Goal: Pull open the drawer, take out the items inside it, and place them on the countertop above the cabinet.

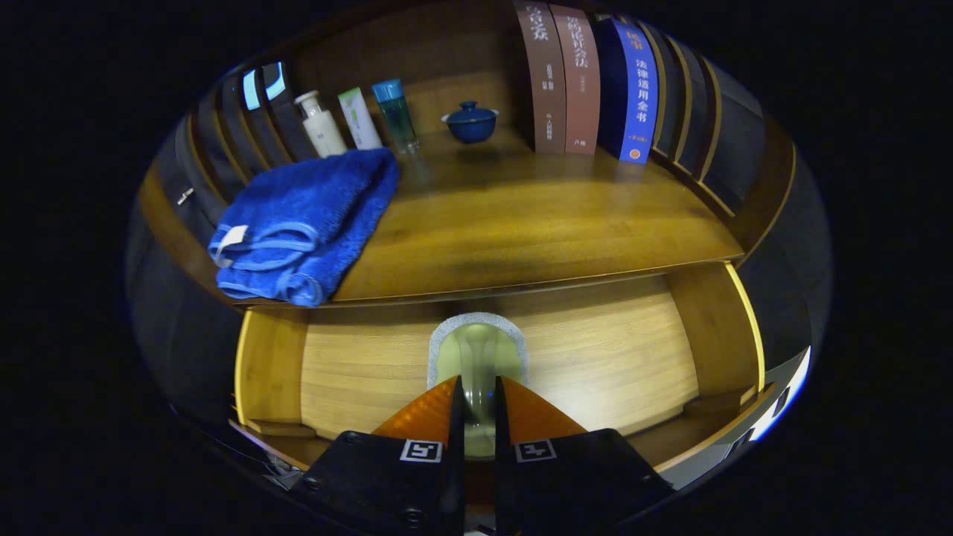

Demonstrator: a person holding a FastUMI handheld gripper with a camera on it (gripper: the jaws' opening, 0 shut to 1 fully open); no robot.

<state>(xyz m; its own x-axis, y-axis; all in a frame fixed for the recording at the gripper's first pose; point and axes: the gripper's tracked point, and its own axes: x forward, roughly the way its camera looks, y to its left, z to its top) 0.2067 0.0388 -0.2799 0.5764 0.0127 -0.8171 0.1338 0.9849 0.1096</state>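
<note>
looking down along my gripper (pixel 476 394), i see its two fingers drawn close together with only a narrow gap, and a pale object with a grey fuzzy edge, which i take for a sponge (pixel 478 346), sits in that gap. both fingers seem to press on its near end, so i read the gripper as clamped on the sponge. the rest of the sponge sticks out just ahead of the fingertips, over the light wooden floor of the open drawer (pixel 618 357). the drawer is pulled out toward me, its side walls visible on either side of the fingers.

beyond the drawer lies the countertop (pixel 536 223), a darker wood surface above it. a folded blue towel (pixel 305 223) rests on the countertop's left part, reaching its front edge. farther back, behind the towel, stand a white bottle (pixel 320 125), a pale tube (pixel 359 119) and a teal bottle (pixel 394 115), close in a row. just right of them is a small dark blue lidded bowl (pixel 470 123). at the back right, a row of books (pixel 588 82) stands upright.
</note>
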